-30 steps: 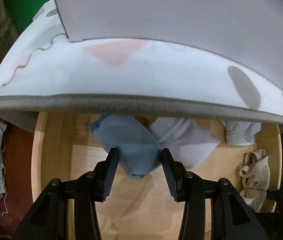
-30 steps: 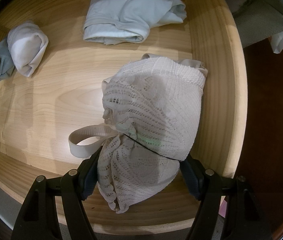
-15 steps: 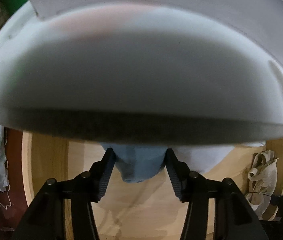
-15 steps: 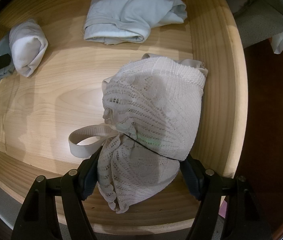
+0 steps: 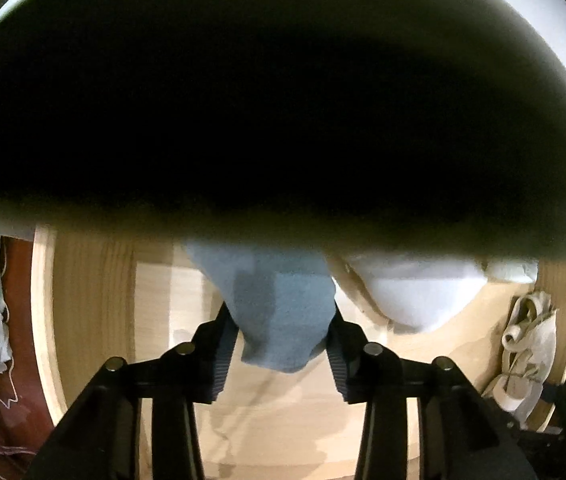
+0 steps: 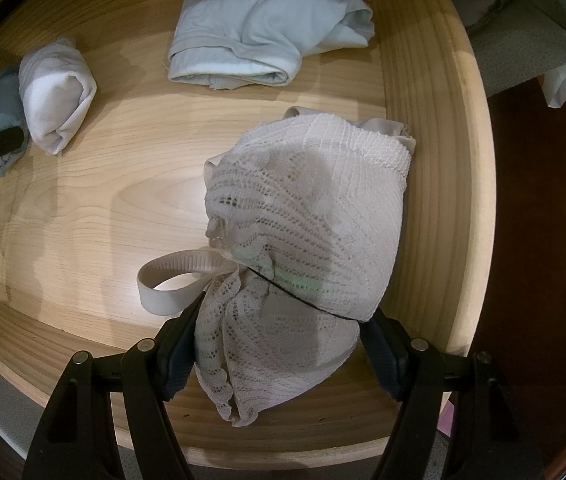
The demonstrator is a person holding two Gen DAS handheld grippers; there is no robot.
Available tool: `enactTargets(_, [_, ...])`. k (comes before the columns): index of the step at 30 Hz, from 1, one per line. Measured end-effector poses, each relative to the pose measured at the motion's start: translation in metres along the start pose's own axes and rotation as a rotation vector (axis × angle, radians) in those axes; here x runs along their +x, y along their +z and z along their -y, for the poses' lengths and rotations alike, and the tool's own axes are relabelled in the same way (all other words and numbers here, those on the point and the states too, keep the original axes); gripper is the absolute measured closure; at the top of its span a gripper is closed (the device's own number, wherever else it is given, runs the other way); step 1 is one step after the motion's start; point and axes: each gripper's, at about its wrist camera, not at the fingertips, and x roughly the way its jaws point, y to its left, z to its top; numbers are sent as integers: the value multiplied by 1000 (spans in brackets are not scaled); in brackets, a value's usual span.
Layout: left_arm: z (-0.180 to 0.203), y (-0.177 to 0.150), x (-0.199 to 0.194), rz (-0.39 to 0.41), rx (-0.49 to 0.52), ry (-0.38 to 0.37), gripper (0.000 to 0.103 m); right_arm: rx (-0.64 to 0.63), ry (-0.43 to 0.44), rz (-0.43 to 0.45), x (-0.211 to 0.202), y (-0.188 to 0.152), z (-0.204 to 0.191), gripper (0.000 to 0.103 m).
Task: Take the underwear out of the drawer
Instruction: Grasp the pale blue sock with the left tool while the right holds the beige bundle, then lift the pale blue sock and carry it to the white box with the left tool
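Both grippers are working inside the drawer; nothing is out yet.

In the left wrist view, the left gripper [image 5: 281, 344] is closing its jaws around a rolled blue garment [image 5: 281, 312] lying on the wooden drawer [image 5: 83, 300] floor, with a white roll [image 5: 415, 296] just beside it; a dark overhanging surface is blocking the upper half, so whether the pads are already pressing is hard to say. In the right wrist view, the right gripper [image 6: 277, 350] is clamping a lacy white bra [image 6: 303, 240] near the drawer's right wall, its strap [image 6: 175, 280] looping out to the left. A folded pale blue garment [image 6: 267, 36] is lying untouched at the back. Judging by this, every piece is still waiting to be lifted clear.
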Motion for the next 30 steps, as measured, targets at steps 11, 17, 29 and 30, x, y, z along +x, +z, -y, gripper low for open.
enactTargets(11, [7, -7, -1, -45, 48, 30, 67, -1, -1, -1, 0, 1, -1, 34])
enactTargets(17, [11, -26, -11, -58, 60, 39, 68, -1, -2, -2, 0, 1, -1, 34])
enactTargets(29, [14, -65, -13, -75, 81, 56, 68, -2, -2, -1, 0, 1, -1, 34])
enactTargets(30, [15, -68, -13, -75, 83, 59, 68, -2, -3, -2, 1, 1, -1, 34])
